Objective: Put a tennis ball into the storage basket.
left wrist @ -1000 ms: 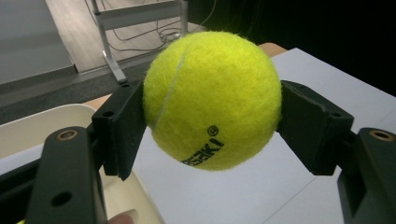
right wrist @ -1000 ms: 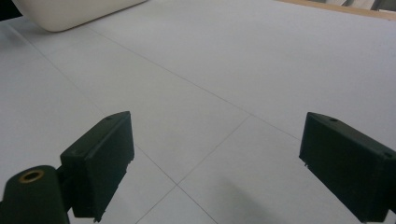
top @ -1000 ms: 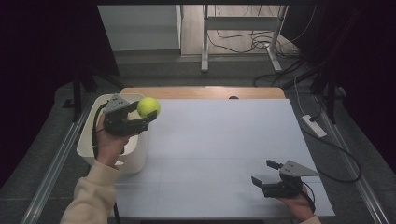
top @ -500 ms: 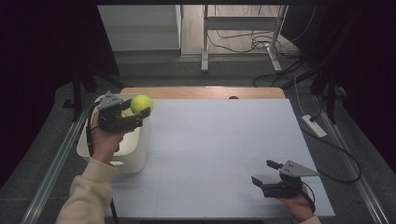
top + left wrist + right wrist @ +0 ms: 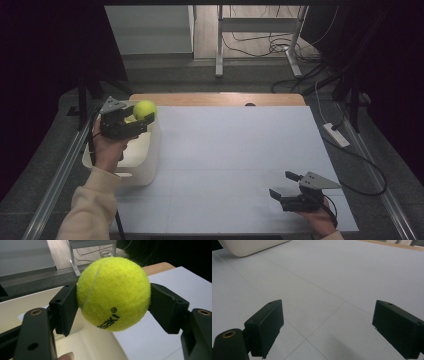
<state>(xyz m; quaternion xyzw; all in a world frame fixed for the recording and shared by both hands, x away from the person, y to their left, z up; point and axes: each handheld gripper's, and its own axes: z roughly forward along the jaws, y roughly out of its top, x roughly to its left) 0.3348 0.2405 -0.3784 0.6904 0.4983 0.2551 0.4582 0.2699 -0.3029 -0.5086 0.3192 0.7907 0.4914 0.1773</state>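
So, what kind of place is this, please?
Probably a lab or workshop set up for recording handling tasks, not a home. A table covered with a white sheet stands between dark curtains, loose cables lie on the floor behind, and a power strip lies beside it.

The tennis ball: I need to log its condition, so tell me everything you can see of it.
The tennis ball is bright yellow-green and fuzzy, with a pale curved seam and black printed lettering low on its front. It looks whole and round. The left gripper clamps it between two black pads, one on each side, and nothing else touches it. It hangs in the air over the rim of the white bin at the table's left edge.
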